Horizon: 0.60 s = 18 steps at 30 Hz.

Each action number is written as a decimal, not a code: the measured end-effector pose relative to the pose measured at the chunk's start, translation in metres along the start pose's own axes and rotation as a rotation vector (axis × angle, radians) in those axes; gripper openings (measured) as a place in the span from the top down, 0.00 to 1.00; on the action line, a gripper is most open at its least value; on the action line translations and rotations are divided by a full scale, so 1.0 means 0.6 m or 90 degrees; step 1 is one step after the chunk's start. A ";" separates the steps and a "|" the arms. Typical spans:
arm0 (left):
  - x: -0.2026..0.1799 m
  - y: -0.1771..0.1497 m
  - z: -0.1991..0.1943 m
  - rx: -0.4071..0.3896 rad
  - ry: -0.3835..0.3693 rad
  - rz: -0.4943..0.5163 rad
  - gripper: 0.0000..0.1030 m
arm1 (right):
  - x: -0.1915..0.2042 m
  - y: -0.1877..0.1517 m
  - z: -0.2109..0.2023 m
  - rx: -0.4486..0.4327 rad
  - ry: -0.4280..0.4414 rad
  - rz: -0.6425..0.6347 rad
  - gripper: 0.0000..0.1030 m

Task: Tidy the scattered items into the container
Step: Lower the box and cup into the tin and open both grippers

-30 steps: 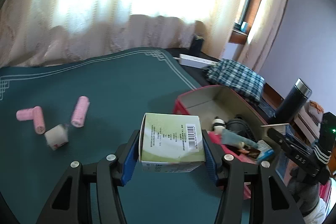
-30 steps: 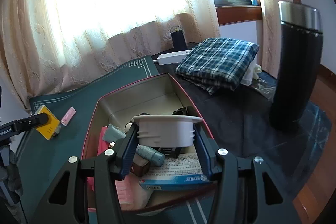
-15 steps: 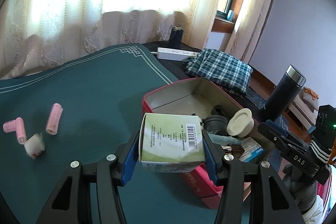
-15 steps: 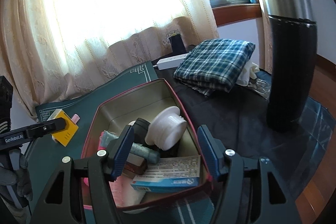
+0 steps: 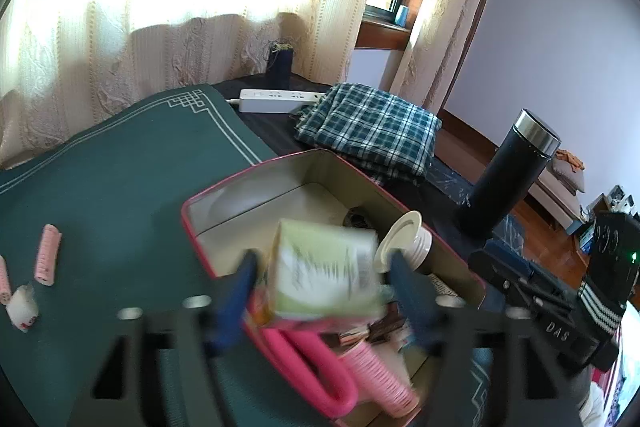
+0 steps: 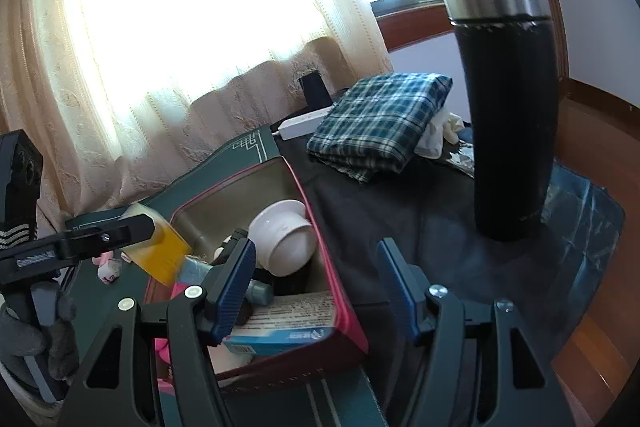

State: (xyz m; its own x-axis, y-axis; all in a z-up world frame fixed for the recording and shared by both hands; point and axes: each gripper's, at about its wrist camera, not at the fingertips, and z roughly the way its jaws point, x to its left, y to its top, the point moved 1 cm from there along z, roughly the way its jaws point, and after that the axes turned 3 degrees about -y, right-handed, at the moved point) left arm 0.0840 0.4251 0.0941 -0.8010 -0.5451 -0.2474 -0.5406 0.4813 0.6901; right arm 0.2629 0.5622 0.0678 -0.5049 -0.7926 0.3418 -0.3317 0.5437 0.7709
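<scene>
**Box comes loose over the tin; right tool already empty**

Left wrist view: the left tool (image 5: 322, 291) has swung from the open green mat to a spot directly above the red tin (image 5: 404, 201). A second ago its blue pads pinched the small carton (image 5: 326, 271) squarely; now the pads stand a little wider than the carton, and the carton is tilted and blurred between them. I judge it is being let go, though the blur makes it hard to tell whether one pad still touches it. Below it lie a pink comb (image 5: 316, 363), a pink roller (image 5: 380, 379) and the white cap (image 5: 404, 241), which leans against the tin's right wall. Three things remain out on the bench to the left: a pink curler (image 5: 48, 254), a second curler (image 5: 4, 285) at the frame edge, and a small white wrapped piece (image 5: 24, 309).

Right wrist view: the right tool (image 6: 316, 281) held the white cap a second ago; it is now wide open and holds nothing, drawn back near the tin's (image 6: 344, 303) right corner. The cap (image 6: 286, 241) rests tilted inside on other items, beside a teal tube (image 6: 258, 293) and a blue-and-white box (image 6: 280, 323). The carton (image 6: 162, 247) shows its yellow side at the left tool's tip, above the tin's left edge.

So two more items are in or going in, and the curlers and white piece are left to fetch.
</scene>
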 end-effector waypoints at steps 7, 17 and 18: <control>0.015 -0.002 -0.004 -0.005 0.028 -0.011 0.18 | -0.008 -0.001 0.006 0.008 -0.019 -0.004 0.35; 0.049 -0.023 -0.021 -0.005 0.045 -0.030 0.18 | 0.029 0.018 0.046 0.038 -0.133 -0.134 0.34; 0.052 -0.026 -0.023 -0.004 0.047 -0.031 0.18 | 0.035 0.020 0.054 0.046 -0.145 -0.154 0.32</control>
State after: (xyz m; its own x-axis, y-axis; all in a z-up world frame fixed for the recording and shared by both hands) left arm 0.0709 0.3911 0.0846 -0.7526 -0.6172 -0.2293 -0.5763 0.4490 0.6828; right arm 0.2226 0.5607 0.0668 -0.5672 -0.8234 0.0186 -0.5149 0.3722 0.7722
